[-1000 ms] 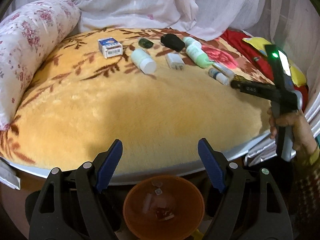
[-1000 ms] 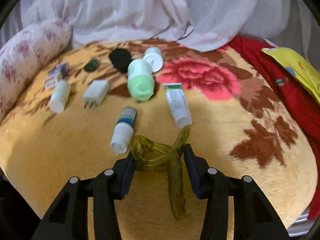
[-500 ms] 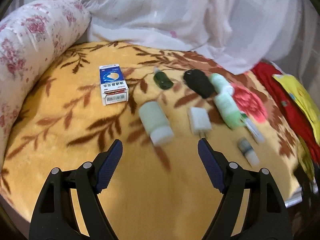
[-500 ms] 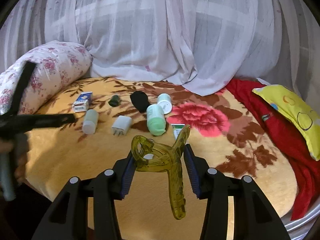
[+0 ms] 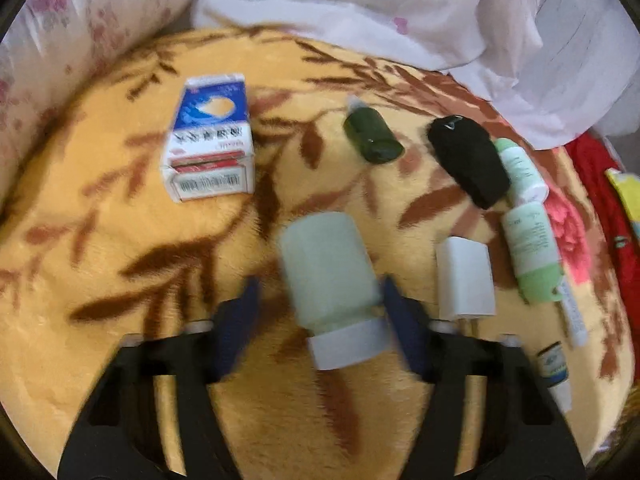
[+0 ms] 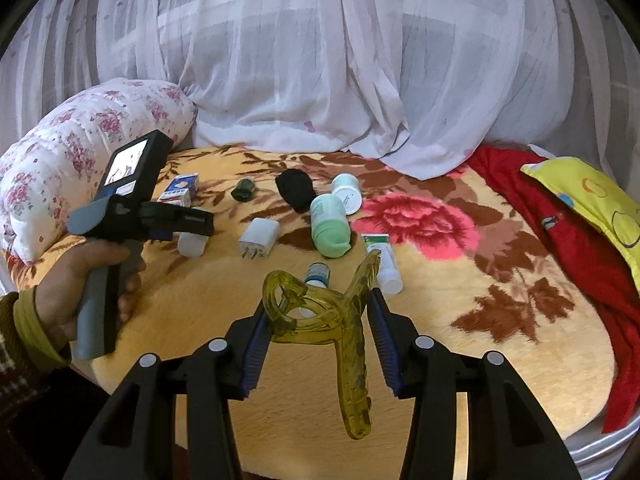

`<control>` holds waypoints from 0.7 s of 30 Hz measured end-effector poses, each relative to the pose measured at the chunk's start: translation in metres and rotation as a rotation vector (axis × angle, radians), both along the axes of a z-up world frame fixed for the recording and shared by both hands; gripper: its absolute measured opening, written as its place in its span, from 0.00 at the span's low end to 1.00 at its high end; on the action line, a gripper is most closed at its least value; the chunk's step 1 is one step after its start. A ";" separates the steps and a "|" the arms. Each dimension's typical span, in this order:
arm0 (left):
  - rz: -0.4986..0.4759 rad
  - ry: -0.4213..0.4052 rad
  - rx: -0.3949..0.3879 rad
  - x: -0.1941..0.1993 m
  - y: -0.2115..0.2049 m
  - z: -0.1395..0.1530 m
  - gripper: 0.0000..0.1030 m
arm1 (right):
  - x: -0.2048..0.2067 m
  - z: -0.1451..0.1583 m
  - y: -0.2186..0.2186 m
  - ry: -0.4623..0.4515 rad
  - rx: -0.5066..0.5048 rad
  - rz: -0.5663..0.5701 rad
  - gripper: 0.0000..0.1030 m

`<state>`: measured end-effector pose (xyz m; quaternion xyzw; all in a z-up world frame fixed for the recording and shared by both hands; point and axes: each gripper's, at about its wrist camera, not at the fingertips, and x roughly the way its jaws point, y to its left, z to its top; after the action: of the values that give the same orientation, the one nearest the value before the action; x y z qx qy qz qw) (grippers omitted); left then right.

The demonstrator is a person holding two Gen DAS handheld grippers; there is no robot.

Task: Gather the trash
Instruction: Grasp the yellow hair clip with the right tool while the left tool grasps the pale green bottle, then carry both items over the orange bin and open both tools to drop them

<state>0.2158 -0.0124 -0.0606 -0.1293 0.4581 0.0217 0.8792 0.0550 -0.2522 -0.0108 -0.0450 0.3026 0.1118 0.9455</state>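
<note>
Floral blanket (image 5: 100, 240), pale bottle (image 5: 332, 284) between open left tongs (image 5: 320, 312)

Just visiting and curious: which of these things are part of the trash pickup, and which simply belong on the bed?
Trash job:
pale bottle between the left gripper fingers
yellow clip in the right gripper
medicine box
green bottle

Lying about:
floral pillow
curtain
blanket

The left tongs (image 5: 318, 312) reach forward low over the bed, their blue-padded fingers (image 5: 236, 324) spread wide on either side of a pale bottle (image 5: 332, 280). The left hand (image 6: 86, 284) grips their upright handle, a striped sleeve at its wrist. The right tongs (image 6: 318, 338) are raised and closed on a yellow clip (image 6: 320, 320).
</note>
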 end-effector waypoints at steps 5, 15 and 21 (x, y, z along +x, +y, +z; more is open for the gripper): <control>-0.007 -0.059 0.014 -0.022 0.004 0.012 0.44 | -0.003 0.001 0.004 0.000 0.001 0.007 0.45; -0.075 -0.113 0.032 -0.109 0.019 0.038 0.43 | -0.022 0.008 0.015 -0.005 0.023 0.038 0.46; -0.129 -0.125 0.034 -0.174 0.025 0.047 0.43 | -0.045 0.013 0.027 -0.005 0.029 0.075 0.45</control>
<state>0.0419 0.0123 -0.0137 -0.0856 0.4093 -0.0350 0.9077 0.0100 -0.2250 0.0022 -0.0428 0.2969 0.1514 0.9419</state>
